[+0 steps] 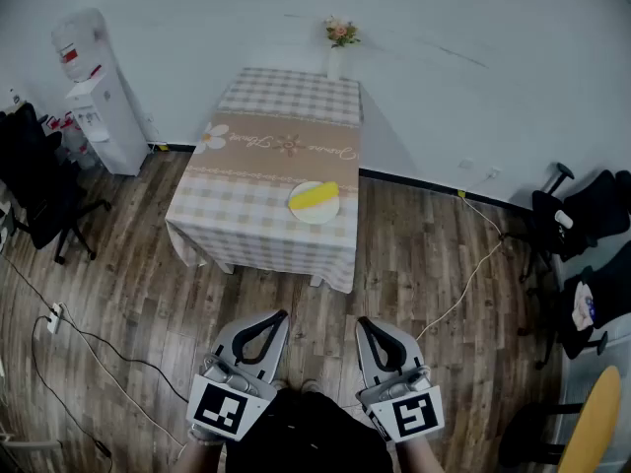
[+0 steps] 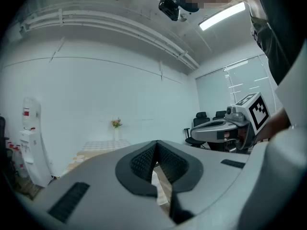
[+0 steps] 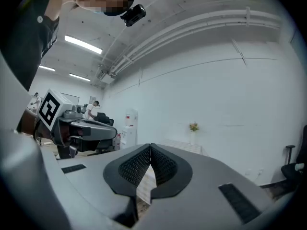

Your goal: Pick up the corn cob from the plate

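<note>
head view: left gripper (image 1: 280, 316) and right gripper (image 1: 363, 321) sit side by side at the bottom of frame over the wood floor (image 1: 118, 284), both pointing toward the table (image 1: 258, 239). corn cob (image 1: 315, 196) lies on the white plate (image 1: 314, 215) near the table's front right corner, well apart from both grippers, with open floor between them. it's closer in line with the right gripper than the left. a vase of flowers (image 1: 340, 45) is at the table's far edge against the wall, and a water dispenser (image 1: 94, 92) stands off to the left. left gripper view: jaws are together, pad tips meeting, nothing between them. the table and flowers are small in the distance beyond the tips, and the cob is too small to make out there. the other gripper shows at the right edge. right gripper view: same story, jaws pressed tip to tip and empty. the checked tablecloth and flowers are far ahead, just right of the tips. plate and cob can't be resolved in this view.
</note>
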`<action>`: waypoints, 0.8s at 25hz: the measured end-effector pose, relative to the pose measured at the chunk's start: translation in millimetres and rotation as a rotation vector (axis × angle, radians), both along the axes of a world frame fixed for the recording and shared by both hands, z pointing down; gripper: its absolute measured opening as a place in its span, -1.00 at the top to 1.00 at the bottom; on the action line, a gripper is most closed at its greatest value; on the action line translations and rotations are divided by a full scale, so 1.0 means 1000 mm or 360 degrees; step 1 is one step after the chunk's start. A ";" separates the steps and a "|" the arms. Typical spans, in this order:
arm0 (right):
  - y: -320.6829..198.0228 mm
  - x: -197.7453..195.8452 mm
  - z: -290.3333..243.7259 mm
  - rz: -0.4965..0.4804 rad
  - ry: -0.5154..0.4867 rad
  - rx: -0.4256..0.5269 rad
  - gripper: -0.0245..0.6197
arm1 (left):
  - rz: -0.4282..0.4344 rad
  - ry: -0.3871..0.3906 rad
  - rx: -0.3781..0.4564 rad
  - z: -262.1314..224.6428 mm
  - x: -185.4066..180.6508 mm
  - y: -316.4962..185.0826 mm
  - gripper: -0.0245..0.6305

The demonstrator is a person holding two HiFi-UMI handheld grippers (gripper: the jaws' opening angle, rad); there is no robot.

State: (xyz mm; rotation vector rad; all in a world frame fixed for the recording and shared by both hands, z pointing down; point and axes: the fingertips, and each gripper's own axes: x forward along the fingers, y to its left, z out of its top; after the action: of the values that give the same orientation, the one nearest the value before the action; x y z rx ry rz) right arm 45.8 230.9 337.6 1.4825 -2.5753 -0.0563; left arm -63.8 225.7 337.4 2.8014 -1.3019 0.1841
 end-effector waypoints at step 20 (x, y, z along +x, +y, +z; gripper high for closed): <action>-0.003 0.016 -0.004 -0.0057 -0.0056 -0.0021 0.79 | -0.0072 -0.0006 0.0032 -0.008 0.011 -0.002 0.89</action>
State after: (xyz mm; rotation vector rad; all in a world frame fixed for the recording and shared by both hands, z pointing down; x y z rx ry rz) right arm 61.8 228.2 333.2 1.4458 -2.6251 -0.0177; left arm -52.9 223.8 329.6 2.7862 -1.3746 0.1755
